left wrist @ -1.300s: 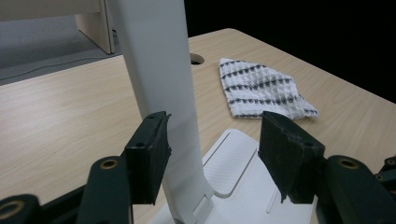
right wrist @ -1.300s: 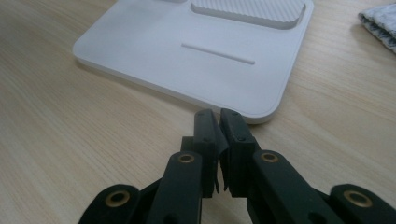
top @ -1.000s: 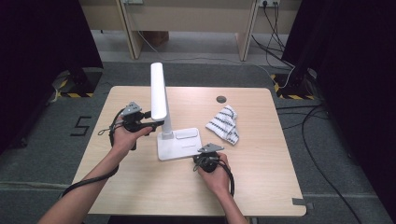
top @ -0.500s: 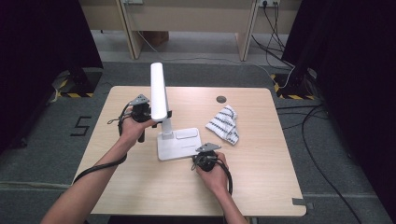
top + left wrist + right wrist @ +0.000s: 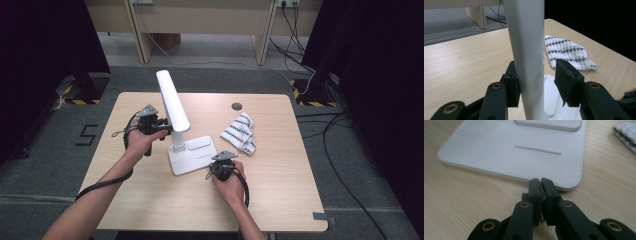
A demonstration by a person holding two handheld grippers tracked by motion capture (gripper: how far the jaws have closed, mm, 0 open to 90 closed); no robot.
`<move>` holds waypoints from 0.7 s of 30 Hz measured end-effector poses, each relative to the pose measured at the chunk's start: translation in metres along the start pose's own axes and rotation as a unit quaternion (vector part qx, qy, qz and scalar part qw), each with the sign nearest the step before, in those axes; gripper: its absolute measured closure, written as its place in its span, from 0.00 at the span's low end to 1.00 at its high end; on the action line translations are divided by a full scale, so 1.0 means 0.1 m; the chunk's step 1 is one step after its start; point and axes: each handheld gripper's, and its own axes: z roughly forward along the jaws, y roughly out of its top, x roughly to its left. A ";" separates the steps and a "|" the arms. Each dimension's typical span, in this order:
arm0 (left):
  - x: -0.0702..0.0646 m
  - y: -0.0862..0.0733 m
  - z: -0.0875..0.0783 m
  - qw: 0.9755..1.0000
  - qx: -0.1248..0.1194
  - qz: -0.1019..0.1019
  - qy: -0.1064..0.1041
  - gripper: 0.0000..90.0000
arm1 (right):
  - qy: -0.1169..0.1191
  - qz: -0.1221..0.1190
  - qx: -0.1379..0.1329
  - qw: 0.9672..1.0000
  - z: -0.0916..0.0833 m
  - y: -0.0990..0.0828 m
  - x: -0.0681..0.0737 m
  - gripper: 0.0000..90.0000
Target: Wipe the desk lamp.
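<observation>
A white desk lamp stands mid-table, its long arm (image 5: 172, 102) leaning up and back from a flat base (image 5: 192, 155). My left gripper (image 5: 167, 131) reaches in from the left with its jaws on either side of the lamp's post (image 5: 526, 37). The jaws have just been closing. In the left gripper view (image 5: 537, 80) one pad touches the post and a gap is left at the other. My right gripper (image 5: 216, 161) is shut with nothing in it, and its tips (image 5: 540, 181) rest against the base's (image 5: 511, 147) near edge.
A folded white cloth with dark stripes (image 5: 240, 132) lies right of the lamp base, also in the left gripper view (image 5: 567, 51). A small dark round disc (image 5: 236, 106) sits near the far edge of the wooden table (image 5: 150, 200).
My left gripper has moved right to the lamp's post and its jaws have narrowed around it. The right gripper has stayed at the base's edge.
</observation>
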 end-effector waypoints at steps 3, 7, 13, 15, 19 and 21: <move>-0.06 -0.05 -0.08 1.000 0.000 0.006 -0.003 0.62 | -0.011 0.004 -0.003 1.000 0.02 0.02 -0.04 0.97; -0.24 -0.22 -0.31 1.000 -0.001 0.026 -0.001 0.62 | -0.030 0.004 -0.003 1.000 0.07 0.07 -0.08 0.97; -0.45 -0.40 -0.51 0.999 0.004 0.040 0.001 0.62 | -0.042 0.019 -0.007 0.999 0.17 0.15 -0.15 0.96; -0.51 -0.45 -0.54 0.999 0.007 0.041 -0.002 0.62 | -0.041 0.021 -0.007 0.999 0.19 0.18 -0.16 0.96; -0.61 -0.51 -0.55 0.999 0.011 0.047 -0.007 0.62 | -0.039 0.027 -0.007 0.999 0.23 0.22 -0.18 0.96; -0.64 -0.53 -0.56 0.999 0.009 0.044 -0.006 0.62 | -0.039 0.029 -0.008 0.999 0.24 0.22 -0.19 0.95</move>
